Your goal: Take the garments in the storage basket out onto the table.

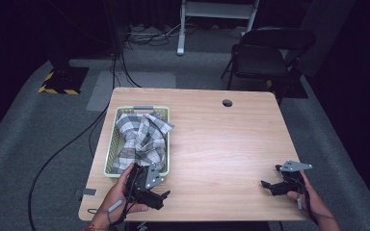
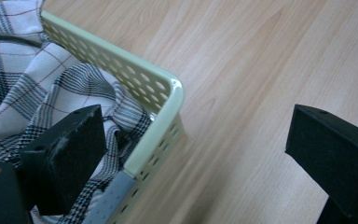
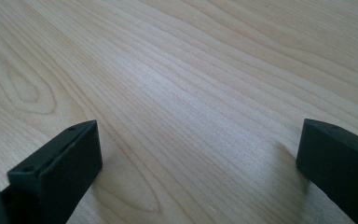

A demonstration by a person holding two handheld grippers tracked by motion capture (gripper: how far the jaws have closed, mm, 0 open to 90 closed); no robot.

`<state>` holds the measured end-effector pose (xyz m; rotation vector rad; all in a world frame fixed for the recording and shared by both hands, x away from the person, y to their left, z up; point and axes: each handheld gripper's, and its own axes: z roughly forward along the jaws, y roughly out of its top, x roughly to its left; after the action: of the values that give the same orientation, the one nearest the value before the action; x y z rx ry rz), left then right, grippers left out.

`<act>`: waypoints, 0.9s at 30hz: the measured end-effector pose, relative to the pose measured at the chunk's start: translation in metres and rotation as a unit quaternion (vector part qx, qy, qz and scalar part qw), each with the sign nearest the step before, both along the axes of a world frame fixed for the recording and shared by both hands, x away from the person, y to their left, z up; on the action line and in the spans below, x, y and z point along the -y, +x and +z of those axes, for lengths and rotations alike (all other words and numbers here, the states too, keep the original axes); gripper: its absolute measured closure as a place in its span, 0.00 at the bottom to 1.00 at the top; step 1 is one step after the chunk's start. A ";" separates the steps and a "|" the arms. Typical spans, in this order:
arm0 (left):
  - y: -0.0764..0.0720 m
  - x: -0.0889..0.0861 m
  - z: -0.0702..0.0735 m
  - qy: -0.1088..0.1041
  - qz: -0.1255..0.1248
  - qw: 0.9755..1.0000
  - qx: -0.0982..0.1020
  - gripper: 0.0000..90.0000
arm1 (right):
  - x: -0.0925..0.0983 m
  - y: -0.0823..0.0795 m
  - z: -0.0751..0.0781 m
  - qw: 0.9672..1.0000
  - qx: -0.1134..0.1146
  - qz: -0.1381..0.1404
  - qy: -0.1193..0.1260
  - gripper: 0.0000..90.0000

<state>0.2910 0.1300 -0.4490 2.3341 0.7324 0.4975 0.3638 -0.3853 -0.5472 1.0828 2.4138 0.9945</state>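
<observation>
Left hand: comes in from the bottom edge of the high view, forearm angled up and to the right, wrapped around the left gripper at the near left corner of the table
Left gripper: lies low over the table just in front of the basket's near end, its grey plate tilted toward the basket, its fingers pointing to the right along the table's near edge
Left fingers: wide apart and holding nothing; in the left gripper view one finger hangs over the cloth inside the basket's corner, the other is out over bare wood beyond the rim, so the corner of the basket sits between them
Basket: pale green, perforated walls, on the left side of the table, long side running away from the person, grey handle at each short end
Cloth: white with dark checks and thin red lines, crumpled inside the basket, one fold draped over the right-hand rim
Cloth and left fingers: just beside the nearer finger; whether they touch I cannot tell
Right hand: enters at the lower right, holding the right gripper near the table's near right corner, well apart from the basket
Right fingers: spread wide over bare wood, pointing left, gripping nothing
</observation>
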 end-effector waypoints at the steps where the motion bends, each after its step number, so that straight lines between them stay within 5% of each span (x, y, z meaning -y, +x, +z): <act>1: 0.001 0.000 0.000 0.002 0.002 1.000 0.001 0.05 | 0.000 0.000 0.000 1.000 0.000 0.000 0.000 0.00; 27: 0.031 -0.020 0.010 -0.016 0.053 0.998 0.006 0.04 | 0.000 0.000 0.000 1.000 0.000 0.000 0.000 0.00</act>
<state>0.3221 0.1499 -0.4393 2.2695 0.8557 0.5417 0.3638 -0.3853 -0.5472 1.0831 2.4141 0.9945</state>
